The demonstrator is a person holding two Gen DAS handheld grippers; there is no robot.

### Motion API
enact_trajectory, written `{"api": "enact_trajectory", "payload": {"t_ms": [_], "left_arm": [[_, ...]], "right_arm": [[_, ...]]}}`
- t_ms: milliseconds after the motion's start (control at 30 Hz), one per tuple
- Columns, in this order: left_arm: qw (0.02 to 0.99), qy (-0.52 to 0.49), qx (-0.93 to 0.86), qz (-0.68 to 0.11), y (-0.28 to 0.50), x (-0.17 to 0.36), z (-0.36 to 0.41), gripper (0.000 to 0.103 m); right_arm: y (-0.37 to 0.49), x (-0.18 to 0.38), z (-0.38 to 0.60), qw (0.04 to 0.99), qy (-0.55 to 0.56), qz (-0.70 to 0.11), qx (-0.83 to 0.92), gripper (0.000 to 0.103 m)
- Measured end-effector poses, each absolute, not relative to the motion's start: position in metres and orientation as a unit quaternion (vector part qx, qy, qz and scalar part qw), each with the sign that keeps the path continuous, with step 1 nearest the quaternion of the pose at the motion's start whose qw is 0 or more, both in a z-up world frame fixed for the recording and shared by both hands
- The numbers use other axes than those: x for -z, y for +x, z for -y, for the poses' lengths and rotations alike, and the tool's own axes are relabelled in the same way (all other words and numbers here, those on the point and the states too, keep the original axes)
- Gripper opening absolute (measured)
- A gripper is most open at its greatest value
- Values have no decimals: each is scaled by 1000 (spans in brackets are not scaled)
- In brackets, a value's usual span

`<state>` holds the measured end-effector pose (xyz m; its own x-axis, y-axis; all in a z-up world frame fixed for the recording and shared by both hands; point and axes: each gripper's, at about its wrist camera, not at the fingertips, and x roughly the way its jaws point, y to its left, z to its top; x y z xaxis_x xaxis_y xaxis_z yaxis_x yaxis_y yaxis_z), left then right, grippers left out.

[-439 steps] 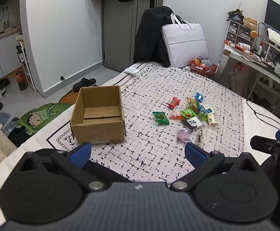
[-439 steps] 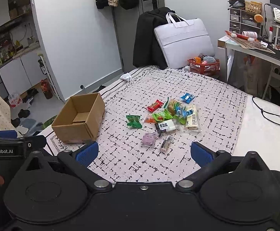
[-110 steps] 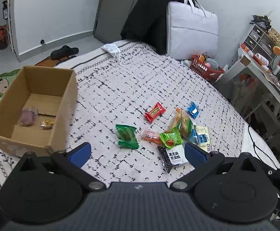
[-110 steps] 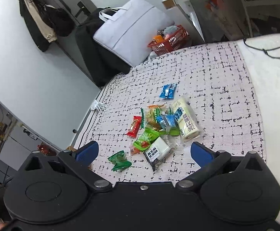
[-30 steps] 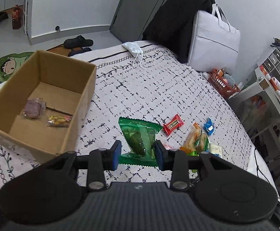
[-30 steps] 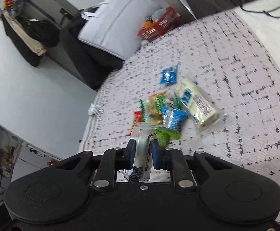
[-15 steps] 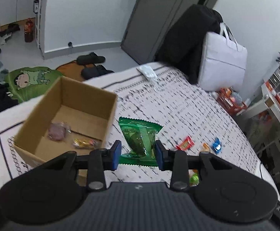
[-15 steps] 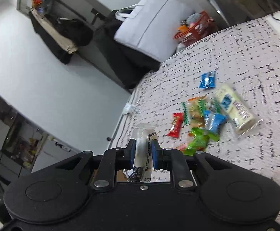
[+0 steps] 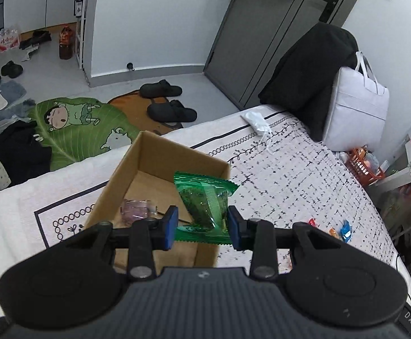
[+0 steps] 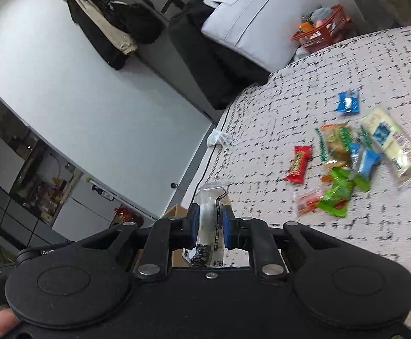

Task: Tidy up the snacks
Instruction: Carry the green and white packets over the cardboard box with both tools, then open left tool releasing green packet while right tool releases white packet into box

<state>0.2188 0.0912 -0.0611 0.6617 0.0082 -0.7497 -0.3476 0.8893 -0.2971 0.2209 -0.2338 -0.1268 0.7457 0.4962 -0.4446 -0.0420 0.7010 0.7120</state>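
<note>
Snacks are lying in a loose cluster (image 10: 355,163) on the bed (image 10: 304,107), whose cover carries a black-and-white grid pattern: a red bar (image 10: 298,163), a blue packet (image 10: 347,102), a pale long packet (image 10: 393,144), and several green and orange wrappers touching or overlapping one another. The left hand-held gripper (image 9: 202,227) is clamping a green snack packet (image 9: 205,202) between its blue pads (image 9: 170,227) and is holding it in the air in front of the open cardboard box (image 9: 160,158). That box is sitting near the bed's edge, and a pinkish wrapped item (image 9: 136,209) is lying on its floor, partly hidden by the gripper. The right hand-held gripper (image 10: 209,226) is pinching a clear packet with dark contents (image 10: 209,226) upright between its pads, well apart from the cluster; a corner of the box (image 10: 174,211) is showing just behind its left finger. A white face mask (image 9: 257,123) is lying on the bed beyond the box, and a white tote bag (image 9: 358,113) is leaning against dark clothing (image 9: 310,79) at the far end. Black slippers (image 9: 166,101) are resting on the floor beside a green cartoon rug (image 9: 78,127).
</note>
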Motion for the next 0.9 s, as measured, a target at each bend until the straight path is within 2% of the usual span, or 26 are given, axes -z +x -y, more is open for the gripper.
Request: {"api": "enact_trajectory", "payload": {"t_ms": [833,900], "left_arm": [[853,-263,-79,-445,240,116,-172,37],[851,-268,-74,-446,240,117,-176,42]], "right_arm": [[243,125,114,857,314,-346,-216,17],[243,125,109,860,310,-343,-216,17]]}}
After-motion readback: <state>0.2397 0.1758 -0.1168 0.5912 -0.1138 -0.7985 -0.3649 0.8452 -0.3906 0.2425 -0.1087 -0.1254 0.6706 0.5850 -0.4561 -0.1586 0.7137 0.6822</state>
